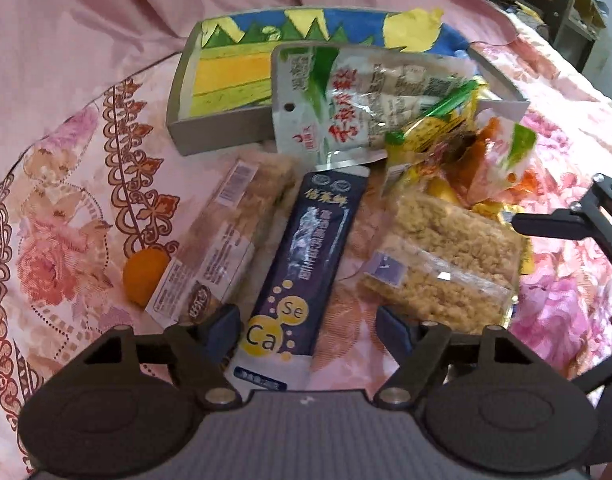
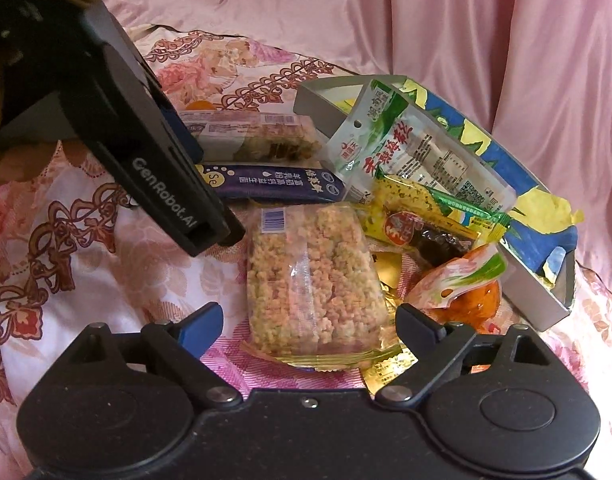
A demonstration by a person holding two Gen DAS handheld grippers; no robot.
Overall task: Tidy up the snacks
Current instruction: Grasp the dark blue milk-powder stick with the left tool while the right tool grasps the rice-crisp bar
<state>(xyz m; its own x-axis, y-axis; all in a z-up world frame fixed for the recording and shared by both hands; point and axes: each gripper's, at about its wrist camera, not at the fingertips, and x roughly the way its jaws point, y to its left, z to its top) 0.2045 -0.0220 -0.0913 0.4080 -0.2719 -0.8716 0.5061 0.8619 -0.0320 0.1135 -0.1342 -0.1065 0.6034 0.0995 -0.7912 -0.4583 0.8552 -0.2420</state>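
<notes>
— How many clear-wrapped crispy bars by the tray [image 1: 178, 120]?

— Two: one [image 1: 226, 240] just before it, another [image 1: 442, 248] further right.

— Navy sachets?

— One [image 1: 306, 264], between them.

— Oranges?

— One [image 1: 144, 276], well left of the tray.

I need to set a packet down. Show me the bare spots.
Free: the tray floor's left part, beside the white-green packet; also the bedsheet left of the orange fruit. Crowded: the packet pile at the tray's right corner.
</notes>
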